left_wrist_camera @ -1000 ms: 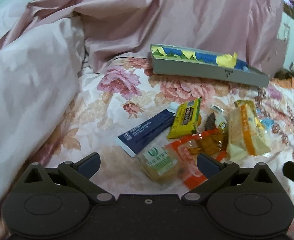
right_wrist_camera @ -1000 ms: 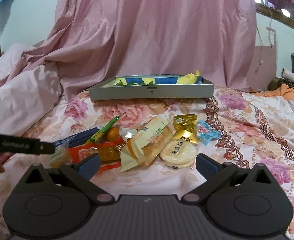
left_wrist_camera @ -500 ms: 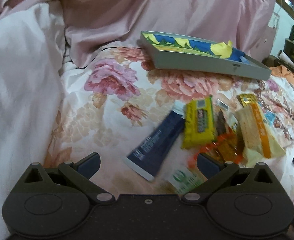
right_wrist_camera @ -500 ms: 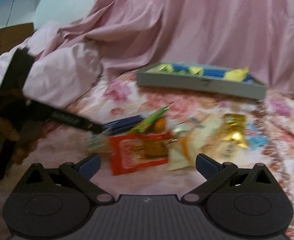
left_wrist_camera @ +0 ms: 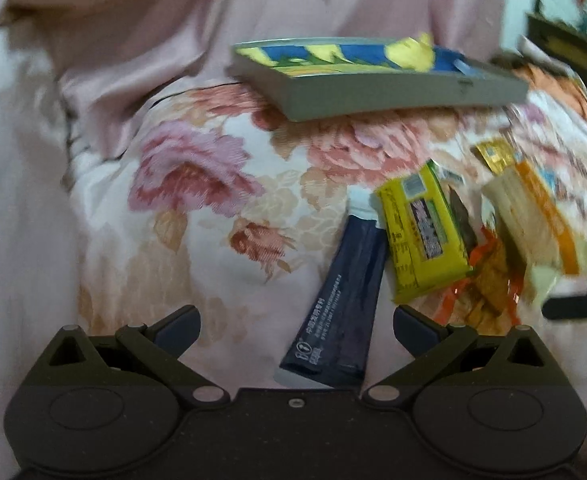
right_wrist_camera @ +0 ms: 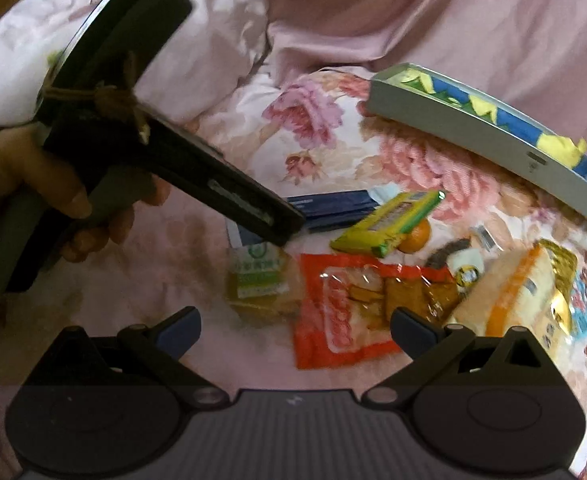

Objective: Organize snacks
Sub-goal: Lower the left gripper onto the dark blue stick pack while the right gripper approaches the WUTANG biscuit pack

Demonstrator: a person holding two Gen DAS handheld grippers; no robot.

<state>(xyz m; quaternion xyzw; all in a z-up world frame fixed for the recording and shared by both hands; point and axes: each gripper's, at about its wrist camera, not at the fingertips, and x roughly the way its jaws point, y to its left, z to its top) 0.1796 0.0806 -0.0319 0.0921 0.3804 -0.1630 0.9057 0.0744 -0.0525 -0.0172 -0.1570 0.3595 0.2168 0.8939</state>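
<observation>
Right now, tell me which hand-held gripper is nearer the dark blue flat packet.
Left. The left hand-held gripper is open with the dark blue flat packet lying between its fingers. The right hand-held gripper is open over the red snack pouch, with the packet farther off.

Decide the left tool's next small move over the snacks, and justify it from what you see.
Probably ease the left tool down and close on the navy packet: it already lies between the open fingers, nearest of the pile, while the grey tray waits beyond.

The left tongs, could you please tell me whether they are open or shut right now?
Open. The left tongs have their jaws spread wide apart, with the navy packet lying on the bedspread between them, ungripped.
</observation>
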